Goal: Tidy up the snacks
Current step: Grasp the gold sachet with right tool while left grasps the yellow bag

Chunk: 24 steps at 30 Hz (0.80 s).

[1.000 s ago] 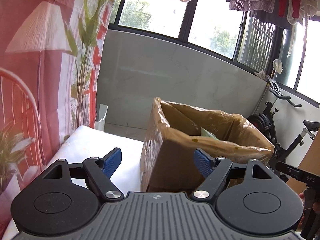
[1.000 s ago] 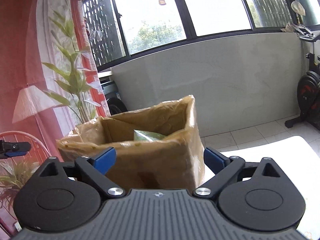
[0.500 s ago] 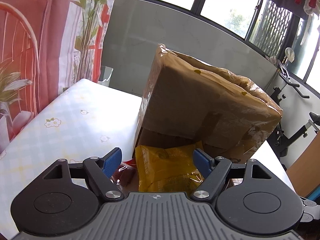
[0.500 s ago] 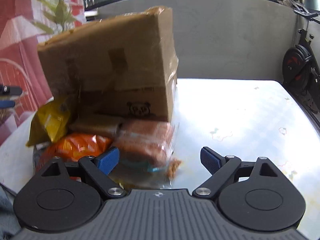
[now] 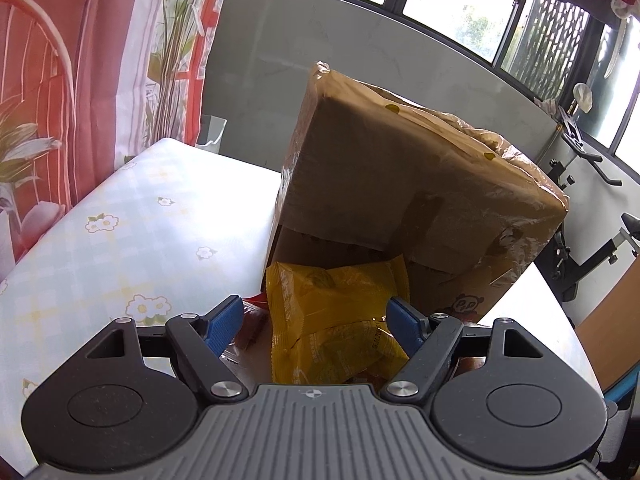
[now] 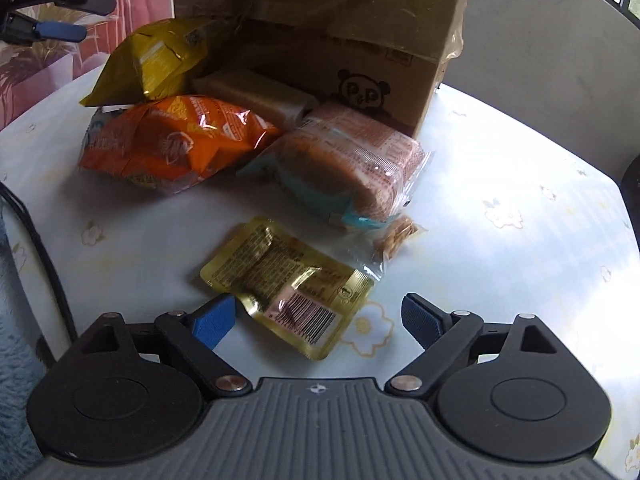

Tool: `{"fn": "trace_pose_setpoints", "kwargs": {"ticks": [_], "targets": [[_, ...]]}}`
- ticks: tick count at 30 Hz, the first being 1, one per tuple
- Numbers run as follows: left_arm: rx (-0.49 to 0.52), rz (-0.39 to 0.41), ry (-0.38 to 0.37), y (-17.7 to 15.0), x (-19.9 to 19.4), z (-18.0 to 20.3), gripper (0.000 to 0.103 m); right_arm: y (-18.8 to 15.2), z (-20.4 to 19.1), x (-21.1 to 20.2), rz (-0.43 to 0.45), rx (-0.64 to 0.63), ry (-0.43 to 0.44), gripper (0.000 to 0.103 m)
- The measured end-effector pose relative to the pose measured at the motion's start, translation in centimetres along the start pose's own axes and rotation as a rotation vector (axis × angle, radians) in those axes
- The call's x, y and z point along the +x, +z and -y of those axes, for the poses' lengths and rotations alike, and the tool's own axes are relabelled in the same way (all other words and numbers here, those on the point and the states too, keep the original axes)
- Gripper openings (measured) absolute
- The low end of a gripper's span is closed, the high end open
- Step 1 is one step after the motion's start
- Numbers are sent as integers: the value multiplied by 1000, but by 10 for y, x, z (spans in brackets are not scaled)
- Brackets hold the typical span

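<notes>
A cardboard box [image 5: 400, 184] wrapped in plastic stands on the flowered table [image 5: 140, 220]. Snacks lie at its foot. A yellow bag [image 5: 332, 320] lies between the wide-apart fingers of my left gripper [image 5: 314, 320], which is open, and a reddish pack [image 5: 252, 320] shows beside its left finger. In the right wrist view the box [image 6: 340, 20] has the yellow bag [image 6: 156, 60], an orange chip bag [image 6: 172, 140], a beige bar pack [image 6: 256, 92] and wrapped bread [image 6: 348, 164] before it. A flat gold packet [image 6: 288, 284] lies under my right gripper [image 6: 318, 320], which is open. My left gripper [image 6: 92, 16] shows at top left.
A small clear bag of nuts [image 6: 396, 232] lies by the bread. A black cable [image 6: 40, 248] and blue fuzzy fabric [image 6: 16, 360] run along the table's left edge. A red curtain [image 5: 60, 80] hangs on the left and an exercise bike [image 5: 592, 220] stands behind the box.
Both grippers have sunk and tipped downward, from looking into the box's open top to facing its side and the snacks. The right one now hangs over the gold packet.
</notes>
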State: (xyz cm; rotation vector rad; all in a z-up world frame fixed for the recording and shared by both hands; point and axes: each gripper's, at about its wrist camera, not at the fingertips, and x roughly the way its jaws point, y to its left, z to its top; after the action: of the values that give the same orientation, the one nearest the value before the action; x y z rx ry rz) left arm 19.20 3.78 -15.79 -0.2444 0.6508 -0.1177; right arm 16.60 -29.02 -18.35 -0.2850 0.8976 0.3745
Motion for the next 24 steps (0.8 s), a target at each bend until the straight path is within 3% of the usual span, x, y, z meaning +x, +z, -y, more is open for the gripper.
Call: {"fn": "trace_pose_setpoints", "kwargs": {"ticks": [15,19,24], "targets": [[-26,-20,-9,-8,6,-5,80,11,-5,16,41,136,-8,89],[-26,-25,-18,-10,6,-6,80,13,-11,15,6,193,-35,87],[-42,-21,-27,-12,6,-10,80,15,-15,10,-15,223,44,86]]}}
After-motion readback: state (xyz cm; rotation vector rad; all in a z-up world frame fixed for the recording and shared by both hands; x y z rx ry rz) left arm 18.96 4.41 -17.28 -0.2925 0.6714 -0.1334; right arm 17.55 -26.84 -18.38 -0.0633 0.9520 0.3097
